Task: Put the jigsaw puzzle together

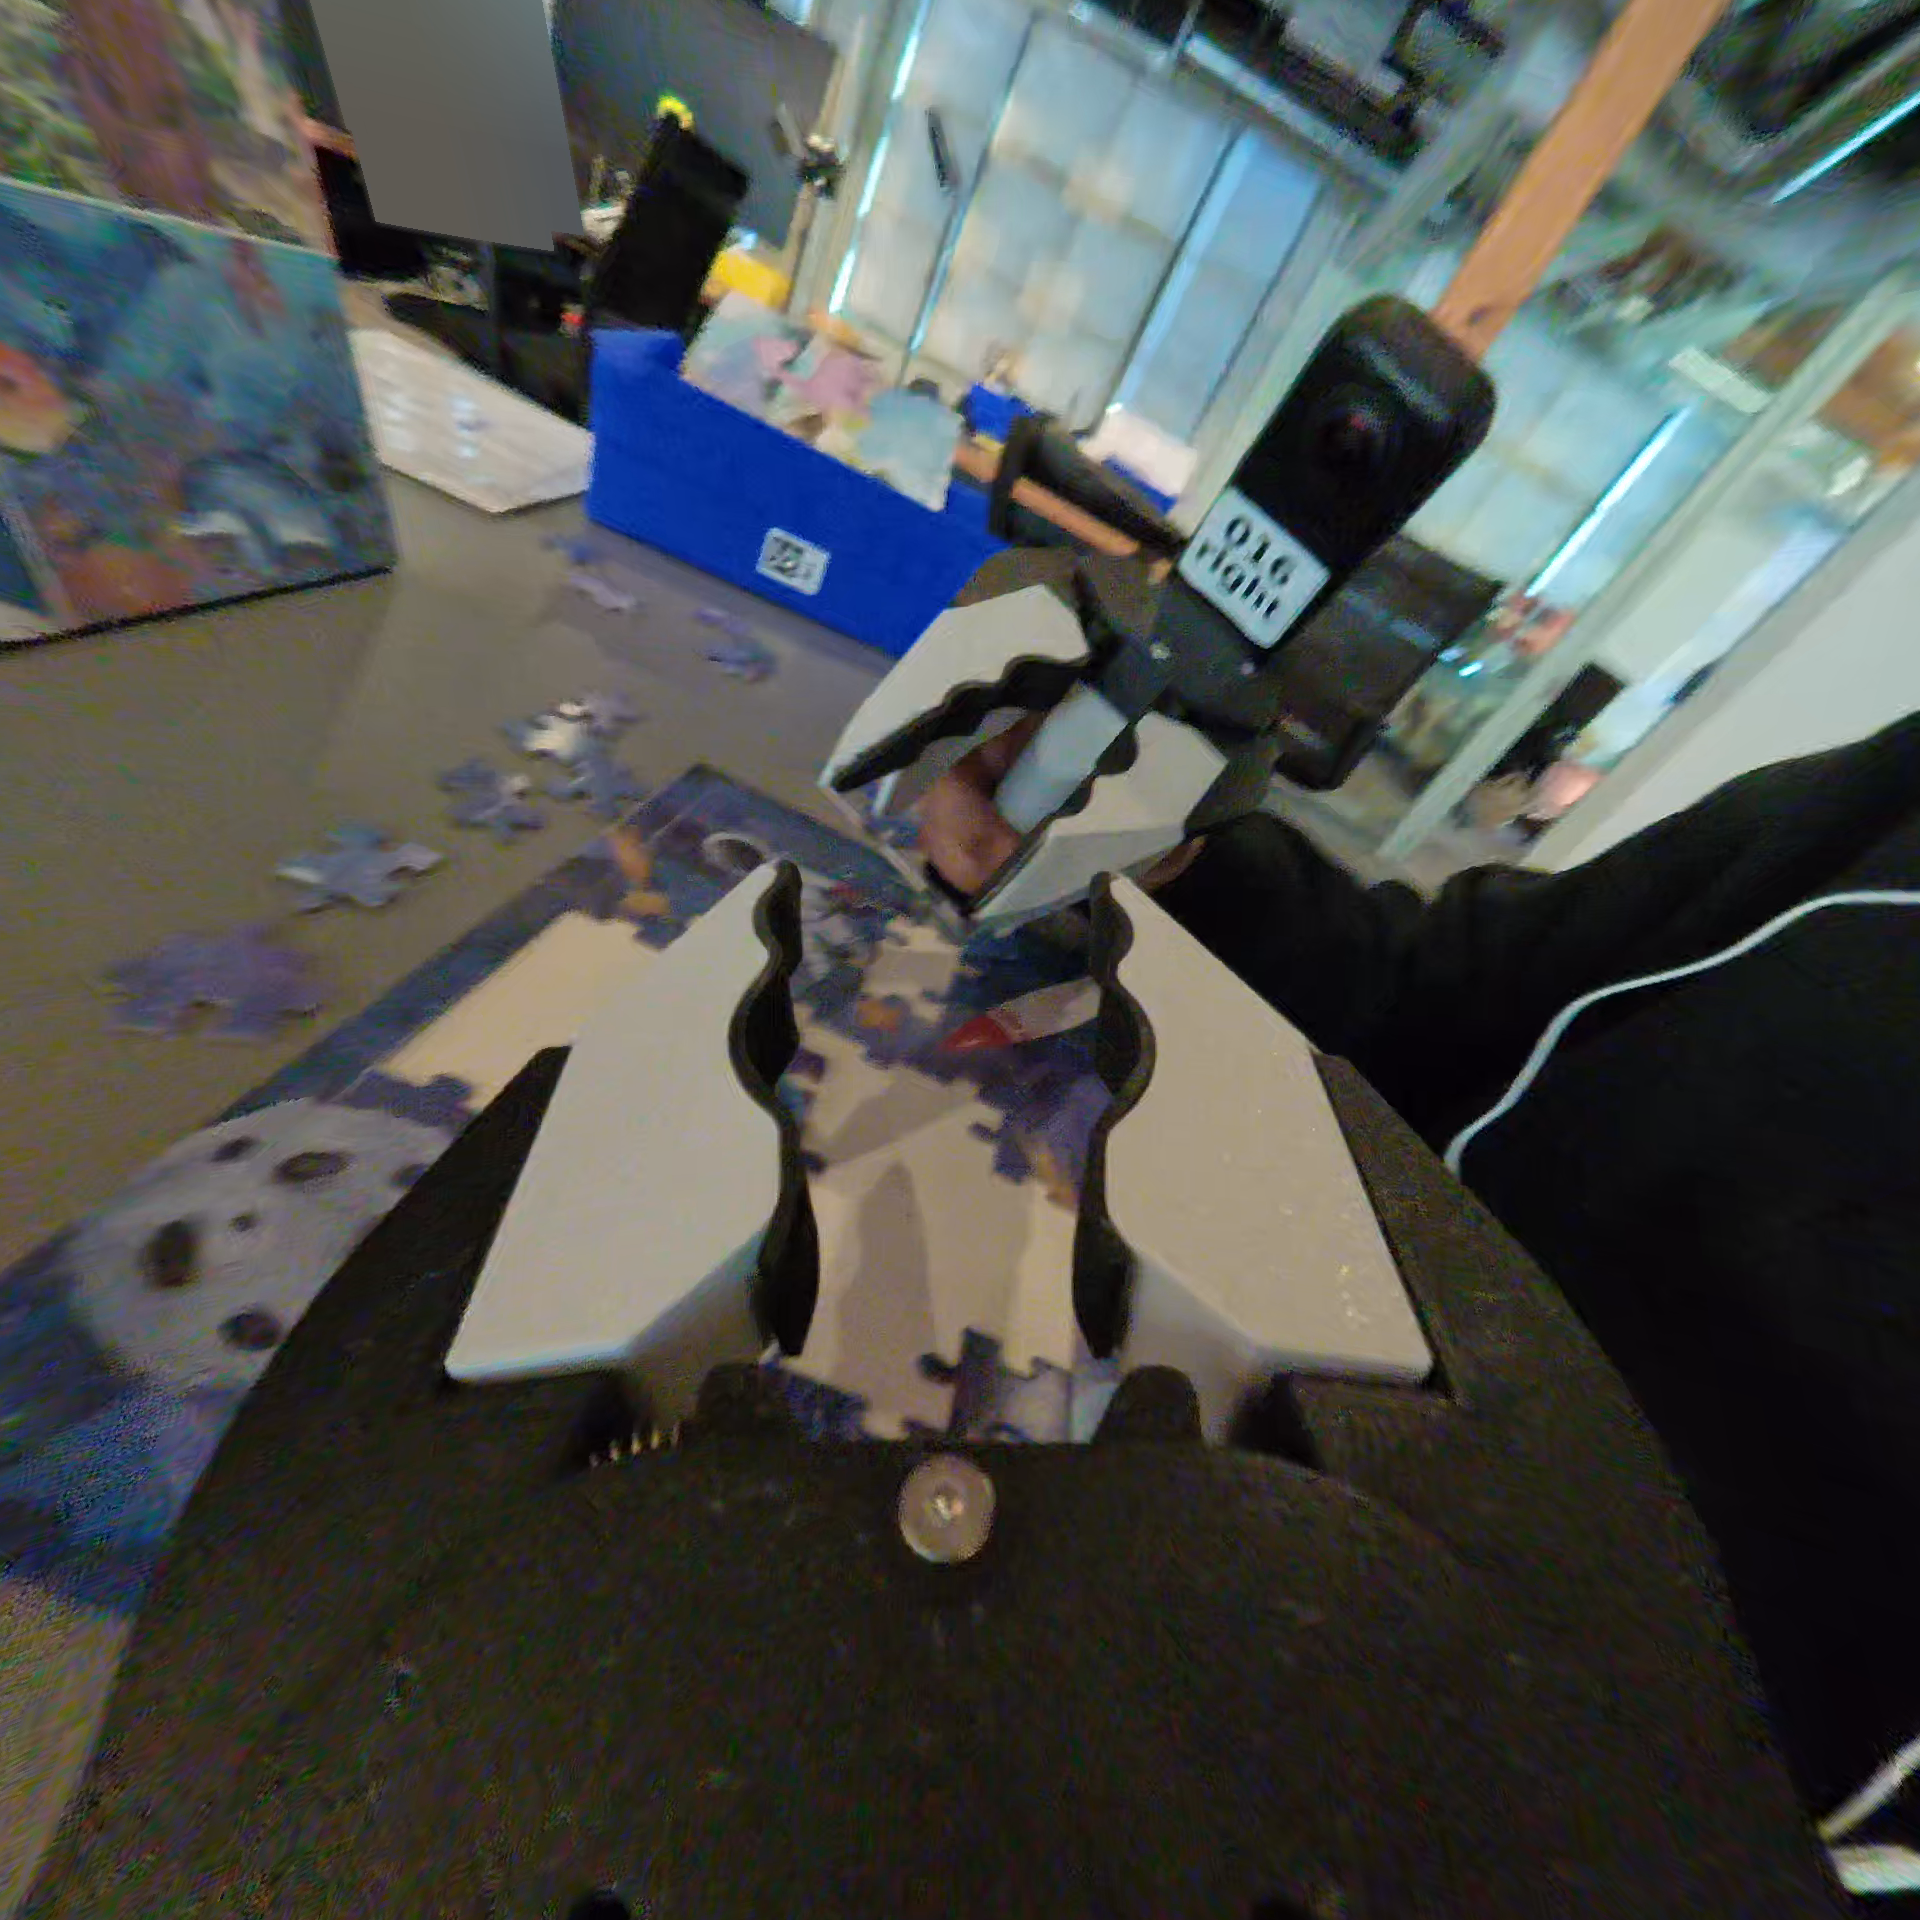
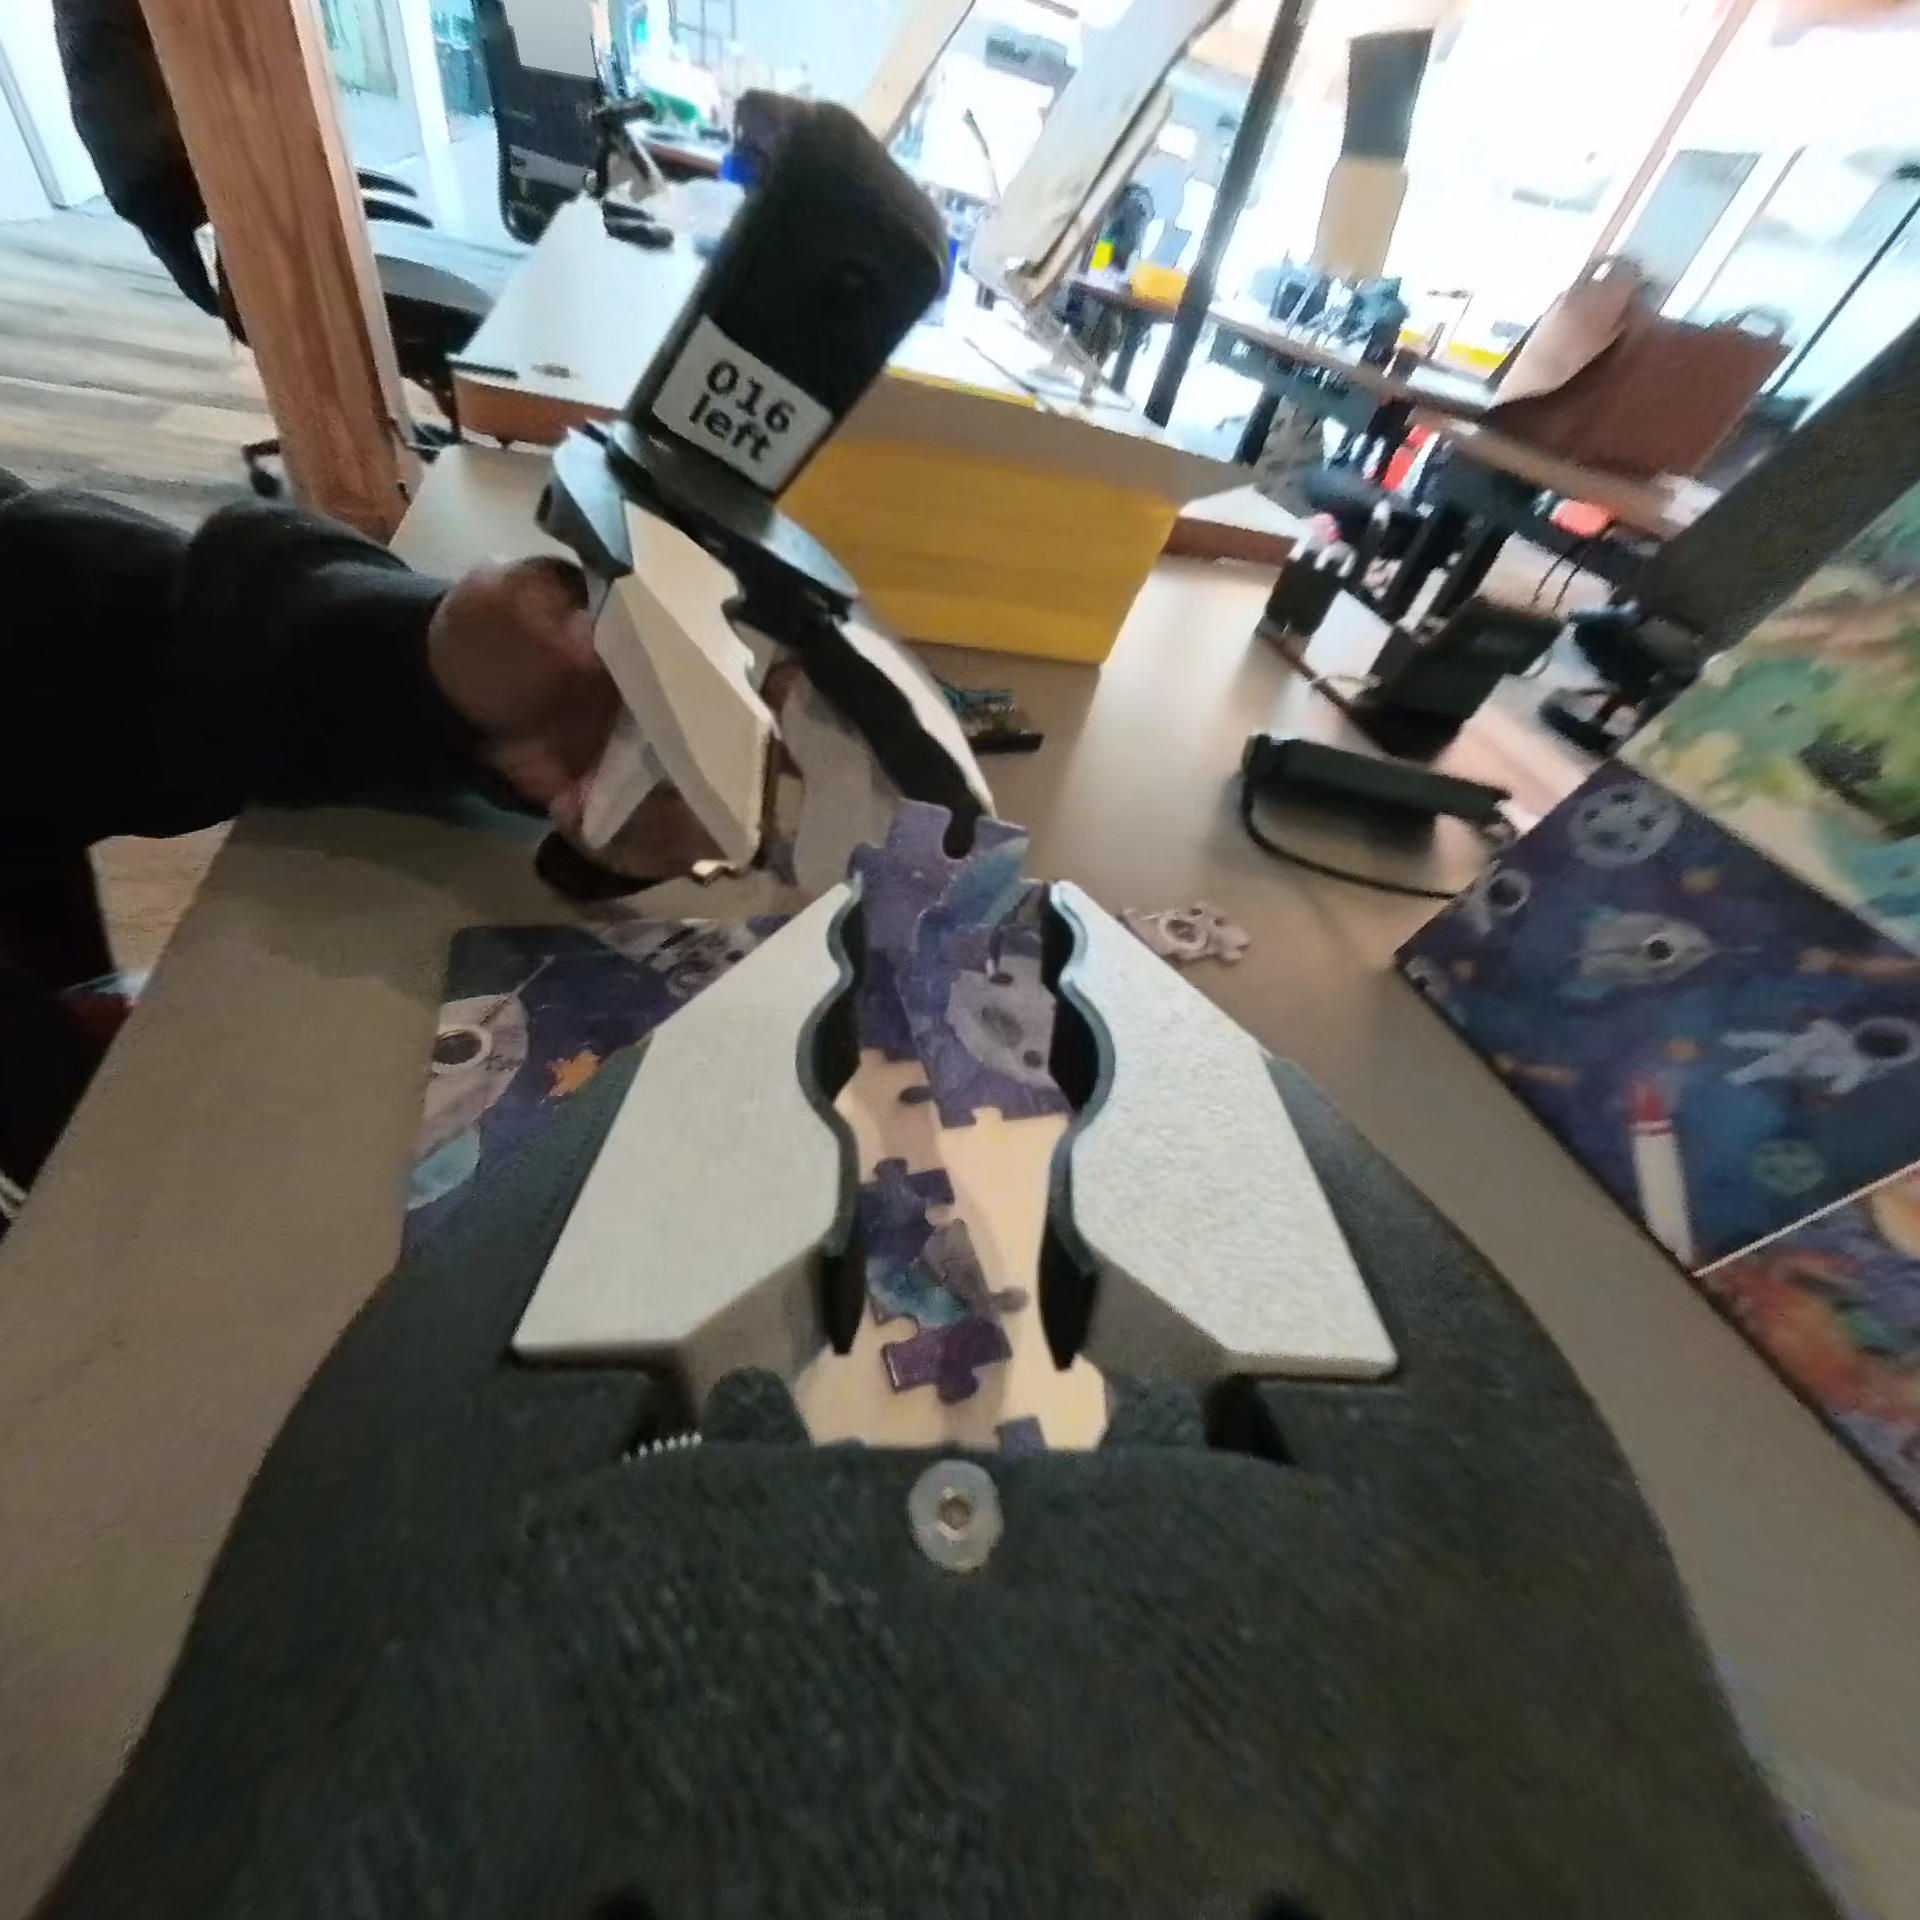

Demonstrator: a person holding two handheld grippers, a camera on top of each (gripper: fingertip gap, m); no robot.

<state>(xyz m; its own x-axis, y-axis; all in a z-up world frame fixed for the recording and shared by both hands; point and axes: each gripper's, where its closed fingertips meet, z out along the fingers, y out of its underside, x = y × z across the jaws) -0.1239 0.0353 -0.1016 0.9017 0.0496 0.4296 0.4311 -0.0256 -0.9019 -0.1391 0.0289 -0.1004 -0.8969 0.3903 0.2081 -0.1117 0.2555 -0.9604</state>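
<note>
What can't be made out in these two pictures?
1. Right wrist view: whether the right tool really grips the piece; blur and the tool itself hide its edges.
2. Left wrist view: the middle of the puzzle, covered by the left tool.
3. Left wrist view: what is in the bin, too blurred.
</note>
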